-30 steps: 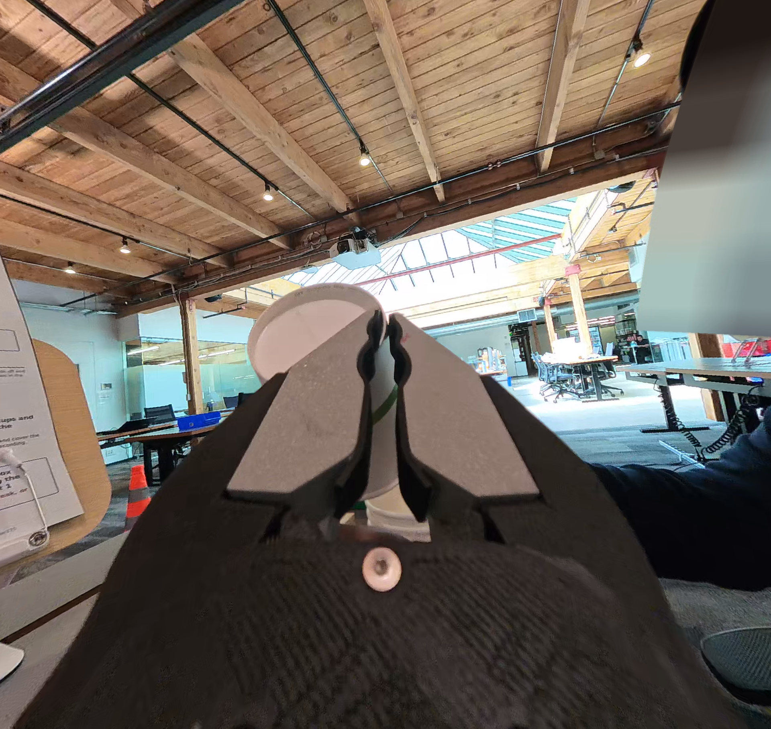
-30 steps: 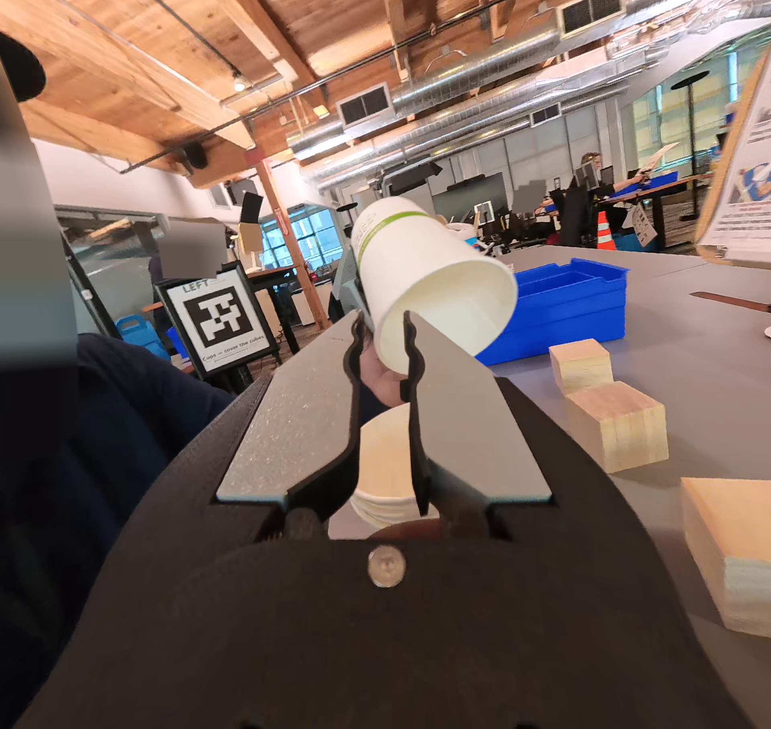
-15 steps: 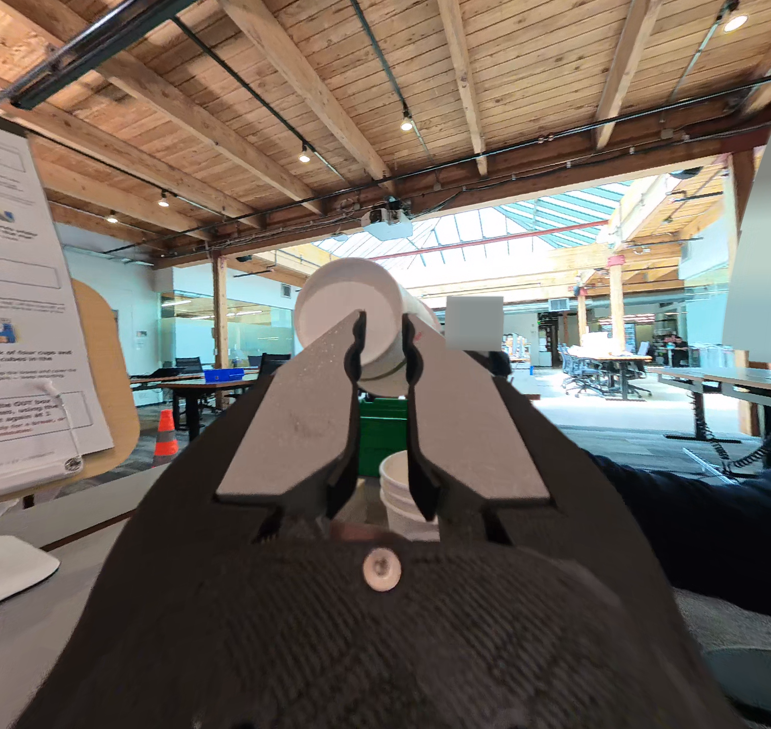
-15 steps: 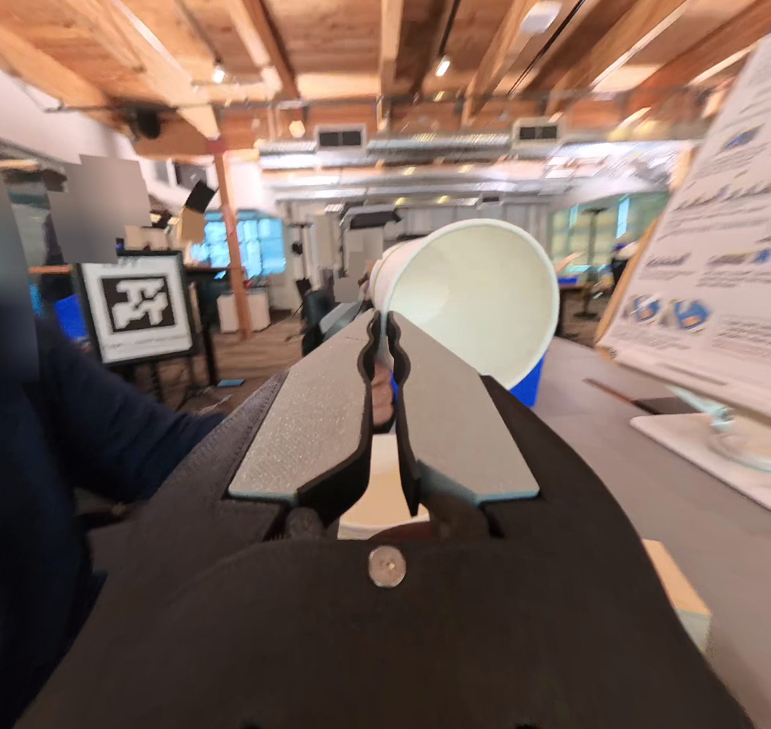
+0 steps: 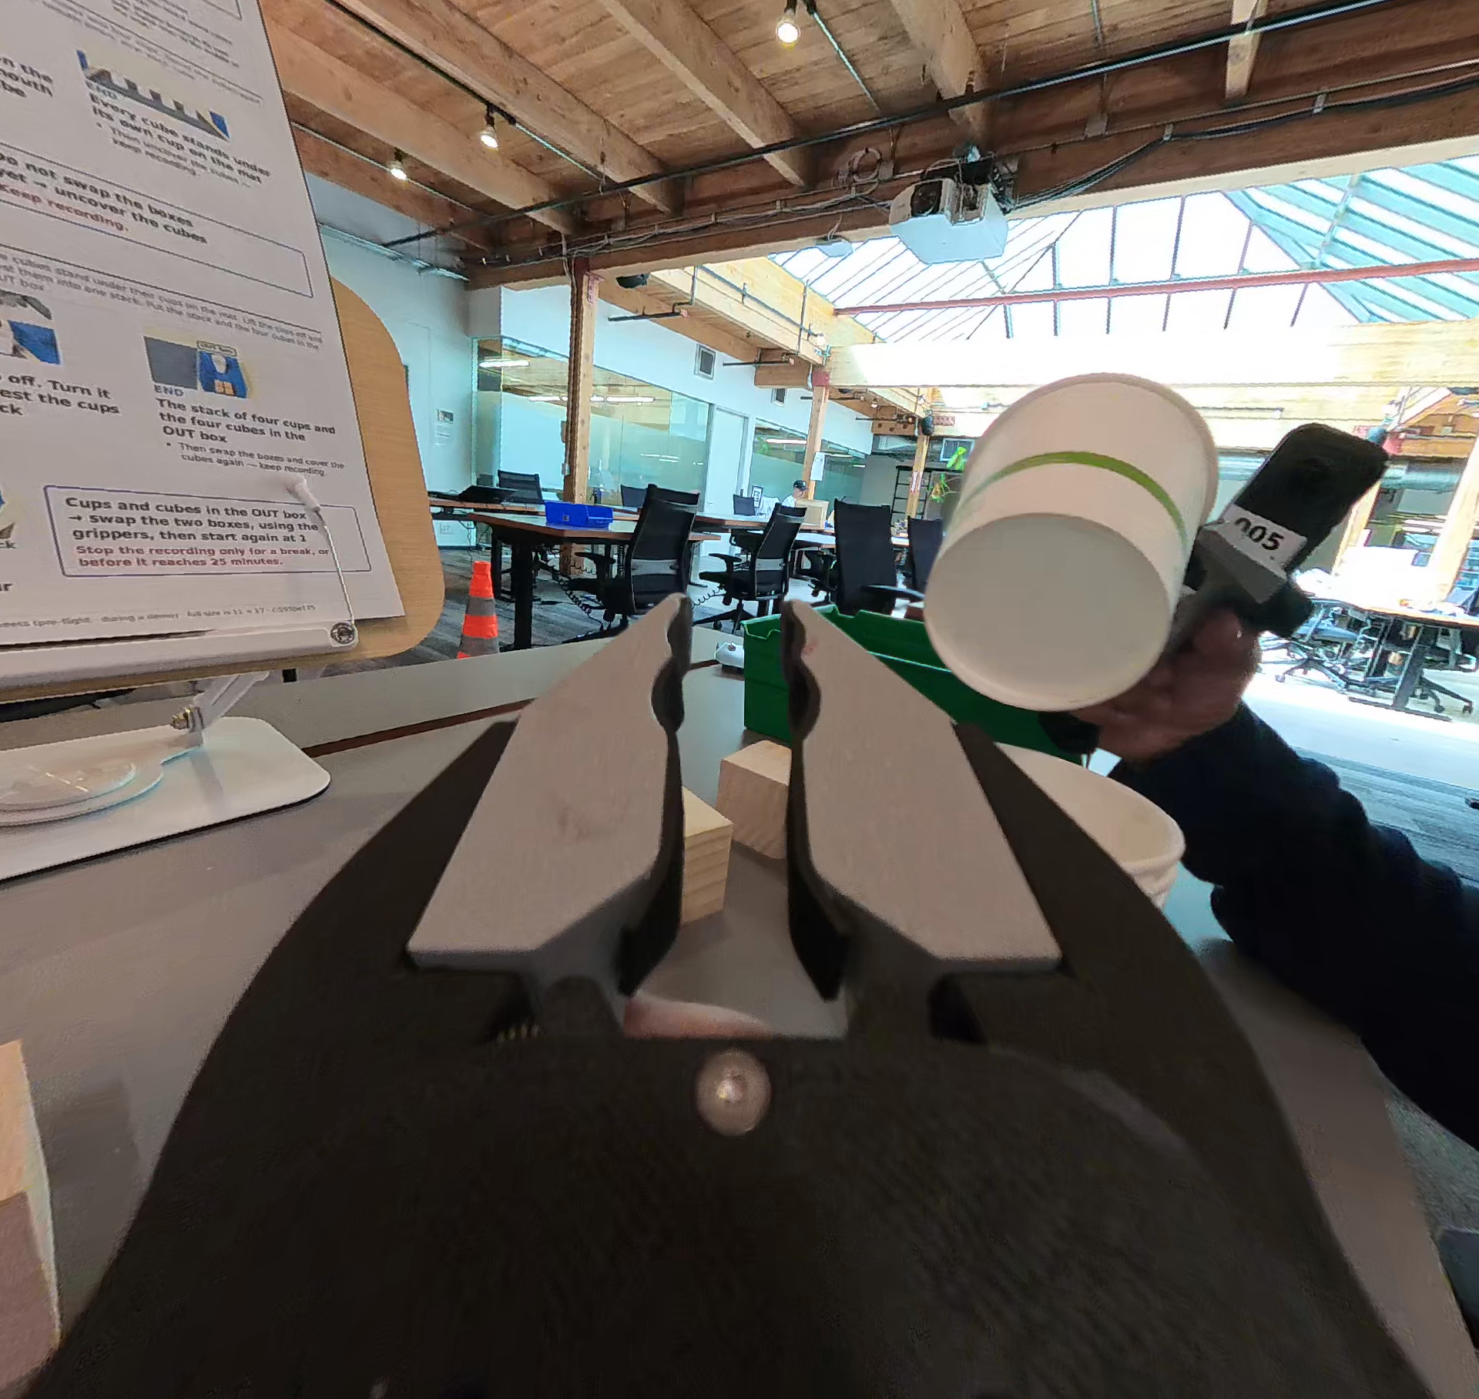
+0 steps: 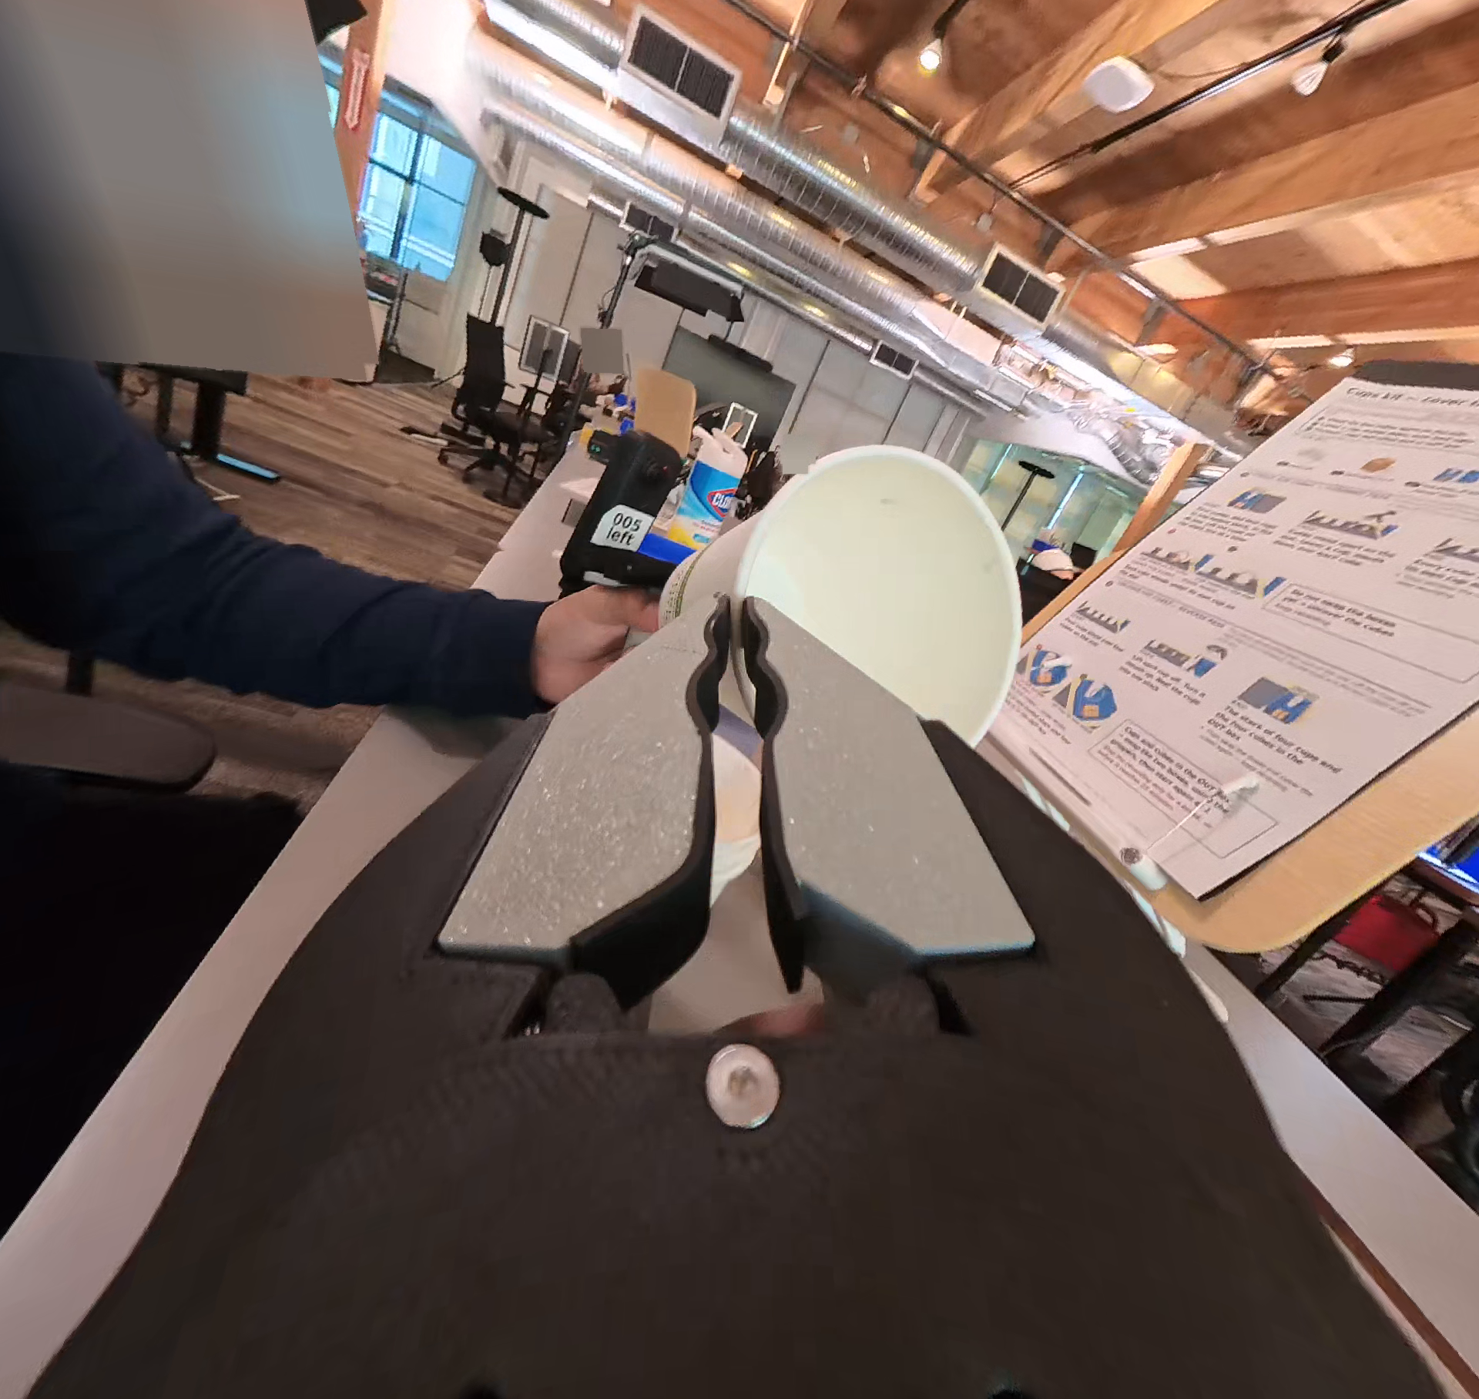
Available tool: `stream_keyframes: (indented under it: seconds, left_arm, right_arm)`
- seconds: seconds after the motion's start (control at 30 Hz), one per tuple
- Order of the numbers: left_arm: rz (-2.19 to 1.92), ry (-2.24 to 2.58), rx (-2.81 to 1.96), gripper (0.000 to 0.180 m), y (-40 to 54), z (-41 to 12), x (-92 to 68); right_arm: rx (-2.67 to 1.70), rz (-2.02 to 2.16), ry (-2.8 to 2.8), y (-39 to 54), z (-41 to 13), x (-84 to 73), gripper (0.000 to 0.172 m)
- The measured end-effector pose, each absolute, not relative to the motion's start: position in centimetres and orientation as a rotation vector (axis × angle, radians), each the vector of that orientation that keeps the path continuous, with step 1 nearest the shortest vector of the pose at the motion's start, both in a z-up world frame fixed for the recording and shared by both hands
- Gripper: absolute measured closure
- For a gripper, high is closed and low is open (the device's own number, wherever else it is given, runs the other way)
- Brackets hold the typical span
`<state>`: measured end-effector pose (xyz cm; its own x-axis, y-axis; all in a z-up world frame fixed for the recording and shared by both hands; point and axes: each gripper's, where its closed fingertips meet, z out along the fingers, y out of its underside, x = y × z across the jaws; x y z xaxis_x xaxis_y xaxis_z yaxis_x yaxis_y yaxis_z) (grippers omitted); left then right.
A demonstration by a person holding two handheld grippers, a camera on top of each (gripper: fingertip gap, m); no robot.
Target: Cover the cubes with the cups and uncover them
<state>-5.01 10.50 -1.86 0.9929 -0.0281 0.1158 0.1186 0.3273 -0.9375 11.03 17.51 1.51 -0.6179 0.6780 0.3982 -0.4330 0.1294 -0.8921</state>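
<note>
My right gripper [image 6: 736, 608] is shut on the rim of a white paper cup [image 6: 880, 584] with a green stripe and holds it tilted in the air, mouth toward its camera. The left wrist view shows the same cup [image 5: 1064, 552] bottom first at the upper right, in front of the right gripper's black body [image 5: 1280, 528]. My left gripper [image 5: 734, 612] is open and empty above the grey table [image 5: 200, 920]. Two wooden cubes [image 5: 752, 800] [image 5: 704, 856] stand on the table beyond its fingers. A third cube [image 5: 24, 1200] shows at the lower left edge.
A stack of white cups [image 5: 1112, 824] stands right of the cubes, in front of a green bin [image 5: 864, 656]. An instruction sheet on a stand [image 5: 160, 320] is at the left; it also shows in the right wrist view [image 6: 1280, 640]. A wipes canister [image 6: 712, 496] stands farther back.
My left gripper opened, let go of the cup and dipped toward the table. My right gripper shut on the cup's rim, took it over and swung away with it.
</note>
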Motion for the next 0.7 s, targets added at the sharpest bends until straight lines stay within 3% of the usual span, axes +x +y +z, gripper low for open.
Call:
stream_keyframes:
  seconds: [0.7]
  left_arm:
    - [-0.112,-0.088,-1.297,0.161,11.3,-3.0,-5.0]
  right_arm:
    - [-0.297,1.515,-1.74,18.3,-1.5,12.0,0.172]
